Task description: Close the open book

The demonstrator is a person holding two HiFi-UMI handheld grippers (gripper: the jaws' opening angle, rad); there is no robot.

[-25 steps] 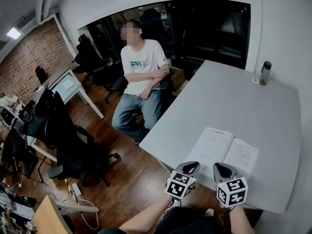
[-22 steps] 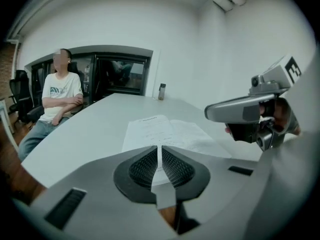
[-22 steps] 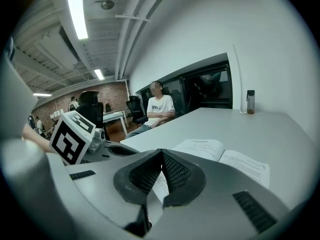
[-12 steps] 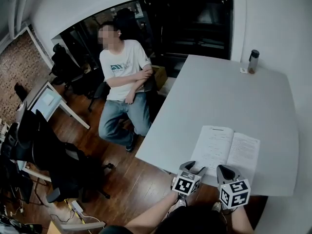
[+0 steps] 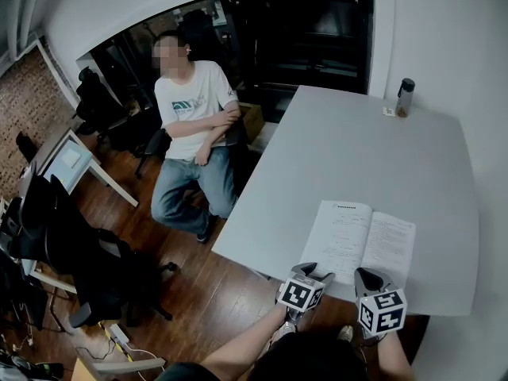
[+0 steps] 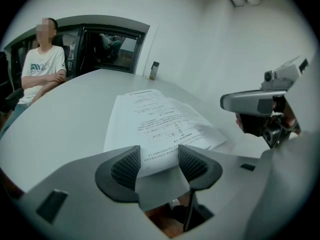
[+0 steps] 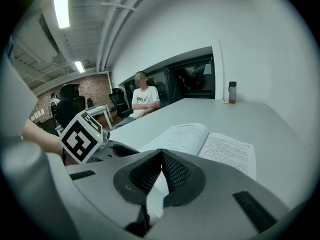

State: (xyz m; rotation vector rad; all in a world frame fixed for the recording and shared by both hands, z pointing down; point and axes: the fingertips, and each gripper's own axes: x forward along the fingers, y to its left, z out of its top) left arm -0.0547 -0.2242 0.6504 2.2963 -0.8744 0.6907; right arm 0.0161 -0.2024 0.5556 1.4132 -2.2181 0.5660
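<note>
Opening empty jaws by the open book (image 5: 361, 240), left gripper (image 6: 159, 159) is facing likely light, floppy pages, best pinched at an outer edge; right gripper (image 7: 161, 159) jaws are sitting pressed together.

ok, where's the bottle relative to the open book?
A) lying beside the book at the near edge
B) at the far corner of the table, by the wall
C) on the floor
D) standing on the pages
B: the bottle stands upright at the far corner of the table by the wall, well apart from the open book, which lies flat near the near edge.
</note>
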